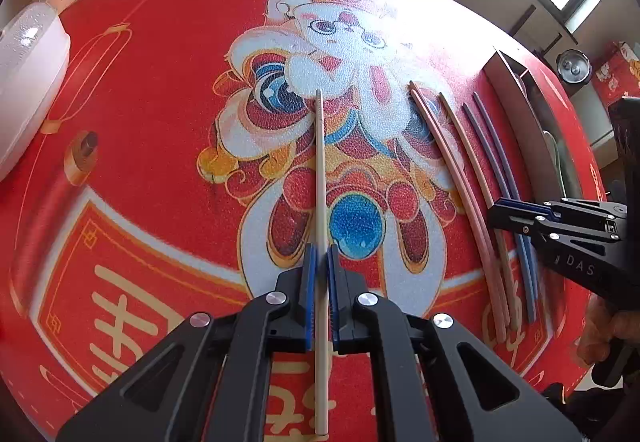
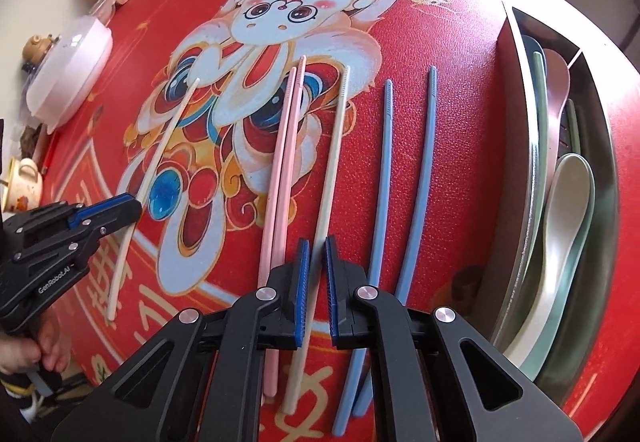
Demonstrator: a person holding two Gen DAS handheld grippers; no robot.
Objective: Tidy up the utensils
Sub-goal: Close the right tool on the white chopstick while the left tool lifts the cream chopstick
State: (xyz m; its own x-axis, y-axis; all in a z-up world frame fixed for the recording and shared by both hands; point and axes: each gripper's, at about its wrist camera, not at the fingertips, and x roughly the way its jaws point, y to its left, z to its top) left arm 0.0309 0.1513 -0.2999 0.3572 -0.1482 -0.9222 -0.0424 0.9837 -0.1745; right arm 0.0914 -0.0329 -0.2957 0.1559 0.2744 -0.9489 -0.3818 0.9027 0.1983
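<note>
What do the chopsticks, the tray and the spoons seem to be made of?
Chopsticks: probably plastic, matte pastel colours, ridged tips. Tray: likely metal, grey and reflective. Spoons: ceramic or melamine, smooth and faintly glossy; unclear which.

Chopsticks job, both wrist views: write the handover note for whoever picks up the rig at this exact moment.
Left gripper: shut on one cream chopstick, out on the red mat.
Right gripper: shut on the second cream chopstick, lying between the pink pair and the blue pair.
Done: spoons sit in the metal tray at the mat's right edge.
Left: pair the cream sticks, then tray all six chopsticks.
</note>
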